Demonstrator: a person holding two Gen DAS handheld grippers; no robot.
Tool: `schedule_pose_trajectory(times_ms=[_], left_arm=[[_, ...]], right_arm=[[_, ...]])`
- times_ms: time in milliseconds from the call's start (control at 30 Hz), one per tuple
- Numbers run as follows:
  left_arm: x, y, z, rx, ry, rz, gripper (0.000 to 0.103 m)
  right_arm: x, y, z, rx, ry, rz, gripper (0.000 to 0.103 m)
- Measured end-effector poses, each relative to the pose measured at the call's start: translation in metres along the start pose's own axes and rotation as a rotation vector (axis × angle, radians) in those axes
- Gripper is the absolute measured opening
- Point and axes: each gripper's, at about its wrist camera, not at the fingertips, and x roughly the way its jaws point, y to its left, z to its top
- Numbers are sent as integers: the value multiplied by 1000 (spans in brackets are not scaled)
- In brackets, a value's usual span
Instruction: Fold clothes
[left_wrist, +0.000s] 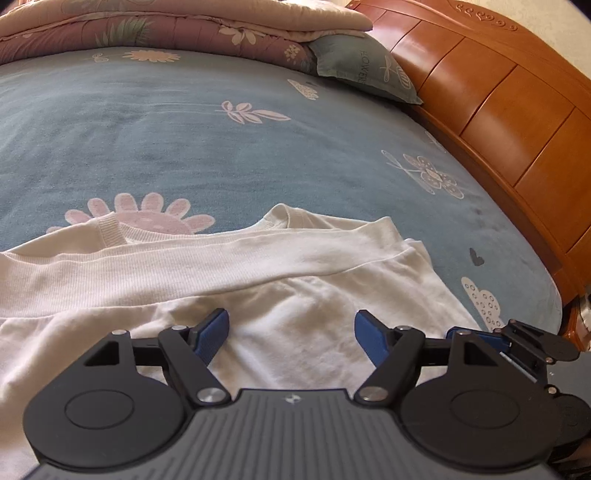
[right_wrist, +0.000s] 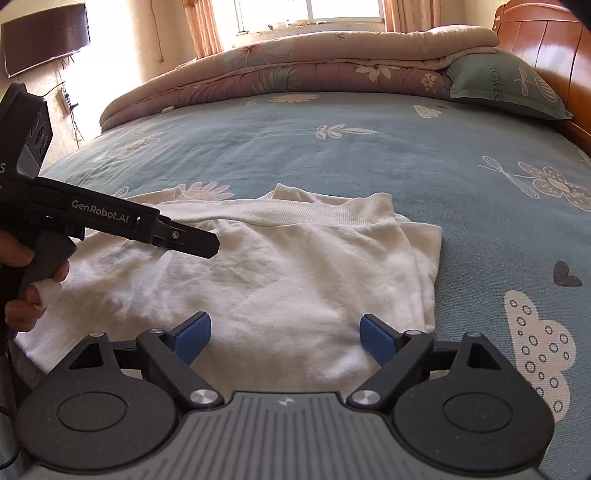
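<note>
Daylight pours through a window (right_wrist: 310, 11) at the far side of the room, blowing out the panes and washing the curtains (right_wrist: 201, 29) and the wall beside them in glare. The blue bedsheet (right_wrist: 332, 155) sits in soft, even light with faint shadows. The white garment (right_wrist: 280, 273) is bright, its texture nearly lost in places. Fisheye distortion bows the wooden headboard (left_wrist: 491, 96) and bed edges in both views, with dark vignetting in the corners. The foreground is sharp; distant bedding (left_wrist: 184, 26) looks slightly soft.
</note>
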Motion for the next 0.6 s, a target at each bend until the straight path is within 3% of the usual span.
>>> schedule_pose_trajectory(times_ms=[133, 233, 300, 433, 600], left_arm=[[-10, -3, -1, -16, -19, -66, 80], [8, -4, -9, 1, 20, -15, 79], [13, -7, -10, 36, 18, 12, 79], [-8, -14, -3, 42, -11, -7, 79], [-41, -10, -13, 29, -27, 86, 80]], right_arm=[[-5, -2, 4, 2, -45, 22, 100], [7, -4, 0, 10, 11, -5, 100], [6, -3, -3, 4, 2, -4, 103], [-5, 3, 2, -22, -18, 4, 103], [-7, 0, 1, 11, -4, -30, 103]])
